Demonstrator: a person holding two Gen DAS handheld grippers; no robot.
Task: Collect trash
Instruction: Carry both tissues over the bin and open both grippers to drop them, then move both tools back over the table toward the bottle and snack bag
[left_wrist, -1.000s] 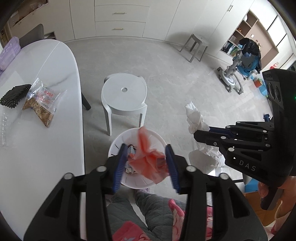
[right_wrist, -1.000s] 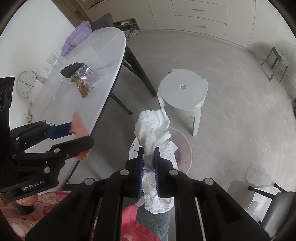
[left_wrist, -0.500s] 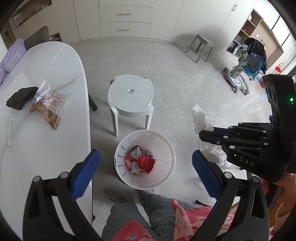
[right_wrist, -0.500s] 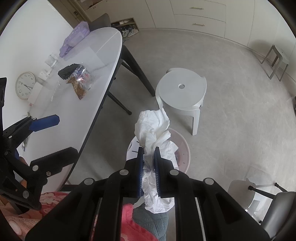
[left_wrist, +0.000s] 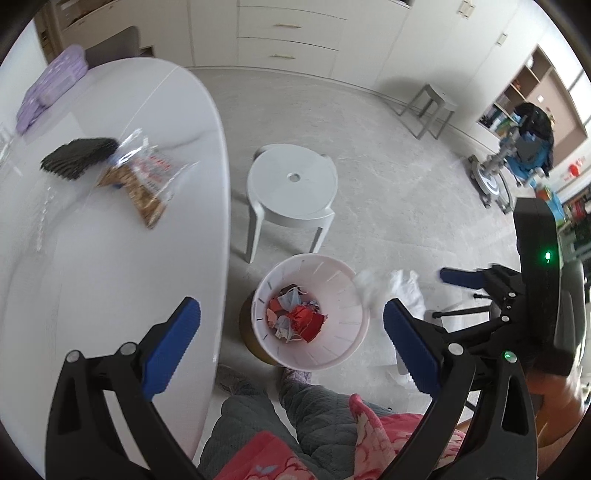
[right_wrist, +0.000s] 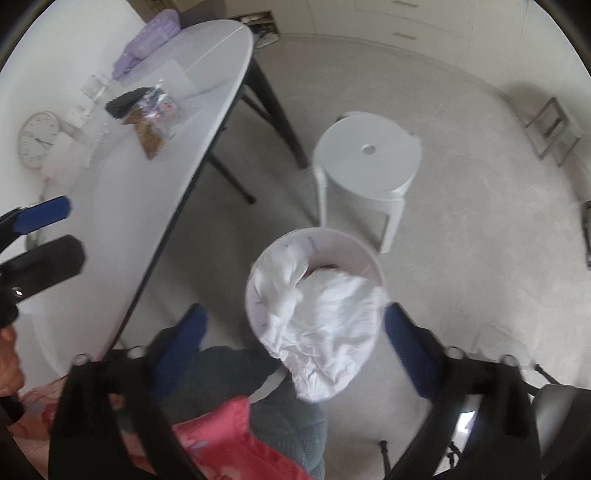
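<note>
Jaws: our right gripper (right_wrist: 295, 325) is opening, white tissue (right_wrist: 317, 325) loose between them, over the bin (right_wrist: 373, 258); our left gripper (left_wrist: 291, 332) spread wide, empty. Bin holds red scraps (left_wrist: 299, 319), beside stool (left_wrist: 291, 184) and table (left_wrist: 110, 258). Risk: we judge tissue may snag the rim and spill.

Wastebasket (left_wrist: 310, 317) on the floor just beside the table (left_wrist: 110, 258), stool (left_wrist: 291, 184) right behind it. Crumpled paper (right_wrist: 314, 321) above the basket's rim, scraps (left_wrist: 295, 319) at its bottom. On the table, snack bag (left_wrist: 144, 181) beside a dark bundle (left_wrist: 77, 157).
</note>
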